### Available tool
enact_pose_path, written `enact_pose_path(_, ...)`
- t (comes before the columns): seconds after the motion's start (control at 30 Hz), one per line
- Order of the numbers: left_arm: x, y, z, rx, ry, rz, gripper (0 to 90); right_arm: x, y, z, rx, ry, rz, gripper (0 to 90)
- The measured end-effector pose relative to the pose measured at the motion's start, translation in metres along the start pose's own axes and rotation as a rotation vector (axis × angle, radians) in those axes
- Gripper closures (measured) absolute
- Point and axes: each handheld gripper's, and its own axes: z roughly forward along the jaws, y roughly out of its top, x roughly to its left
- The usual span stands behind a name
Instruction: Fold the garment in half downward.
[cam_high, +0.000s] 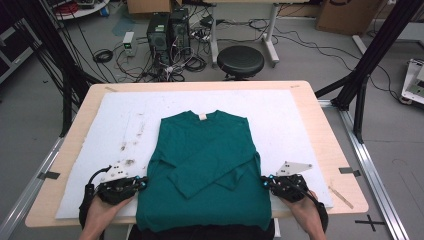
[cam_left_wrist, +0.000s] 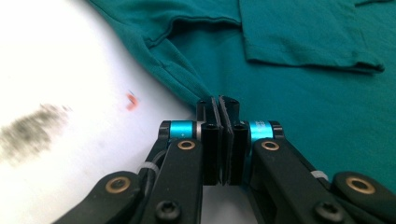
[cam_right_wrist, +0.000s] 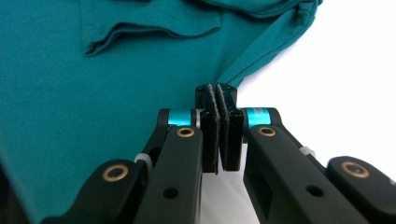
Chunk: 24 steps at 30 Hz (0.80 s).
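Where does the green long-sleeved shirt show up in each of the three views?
High view: the green shirt lies flat at the centre of the white mat, sleeves folded across its front.
Left gripper view: it covers the upper right, its side edge running down to the left tool.
Right gripper view: it covers the upper left, its side edge meeting the right tool.
Shared landmark: the folded sleeve cuffs.

White foam board (cam_high: 280, 107) lies bare left, right and beyond the green long-sleeve shirt (cam_high: 205, 165), so I can pass there. Folded sleeves (cam_high: 212, 175) heap across the shirt's middle, the one bump between my left gripper (cam_high: 141, 184) and right gripper (cam_high: 265, 181).
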Motion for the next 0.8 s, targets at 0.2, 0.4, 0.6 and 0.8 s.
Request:
enact_pose_path(0.2, -0.007, -0.006, -0.005, 0.023, -0.036, 0.007, 87.4, 0.009, -0.015, -0.009, -0.023, 0.024, 0.019, 89.0)
enact_pose_path(0.4, -0.005, -0.006, -0.007, 0.01, -0.038, 0.001, 79.0, 0.007, -0.016, -0.01, -0.028, 0.025, 0.047, 75.3)
enact_pose_path(0.6, 0.008, 0.006, -0.015, -0.077, -0.027, -0.031, 52.8, -0.002, -0.007, -0.011, -0.117, -0.03, 0.092, 44.9)
enact_pose_path(0.8, 0.019, 0.026, -0.02, -0.17, 0.071, -0.035, 42.3, -0.018, 0.011, -0.004, -0.159, -0.111, 0.118, 28.4)
